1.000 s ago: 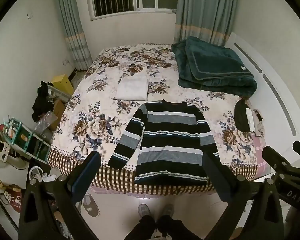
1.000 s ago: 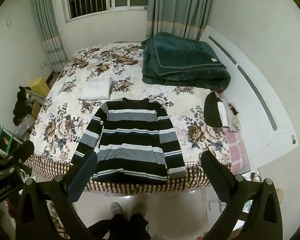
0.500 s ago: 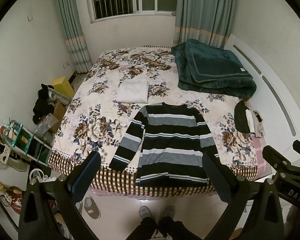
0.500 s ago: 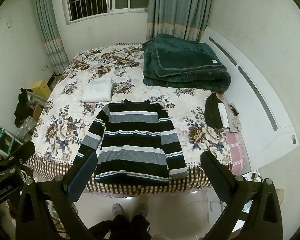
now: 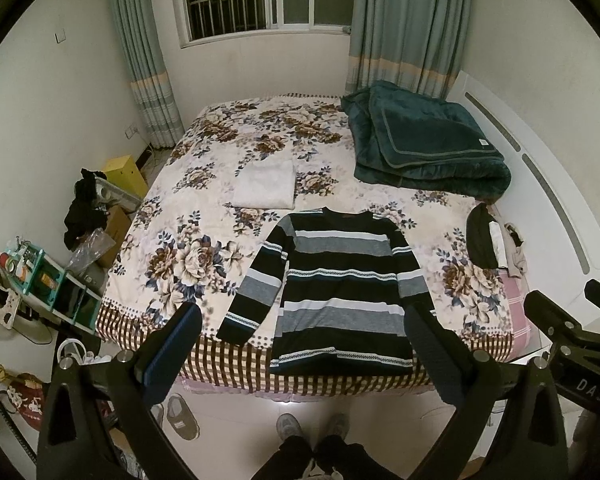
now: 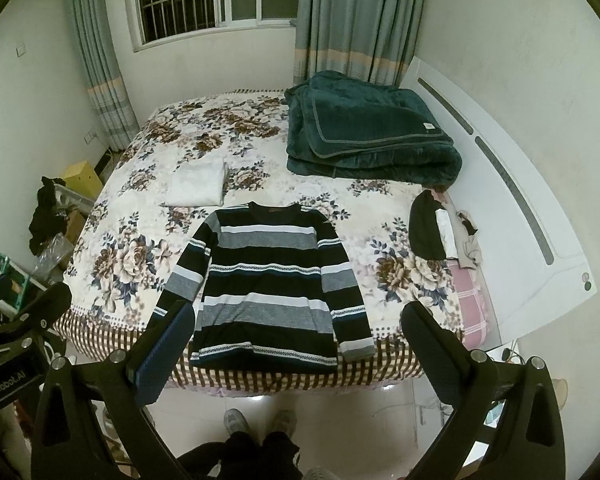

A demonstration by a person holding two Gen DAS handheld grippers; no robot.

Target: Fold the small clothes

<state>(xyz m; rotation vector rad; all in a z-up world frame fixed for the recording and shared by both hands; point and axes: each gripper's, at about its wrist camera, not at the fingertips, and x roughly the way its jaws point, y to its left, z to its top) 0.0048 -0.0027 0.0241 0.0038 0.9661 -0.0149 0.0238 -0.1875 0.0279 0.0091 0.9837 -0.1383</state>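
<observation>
well above the bed (image 5: 204,184), left gripper (image 5: 300,344) and right gripper (image 6: 296,340) hang spread wide, empty; the striped sweater (image 5: 340,280) lies flat.

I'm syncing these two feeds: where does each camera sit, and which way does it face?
Left wrist: on the left hand-held gripper, held high off the bed's foot, facing the striped sweater; own fingers, shoes show.
Right wrist: on the right hand-held gripper, same aim, further right.
Shared: sweater, green blanket, white folded cloth, window.
</observation>
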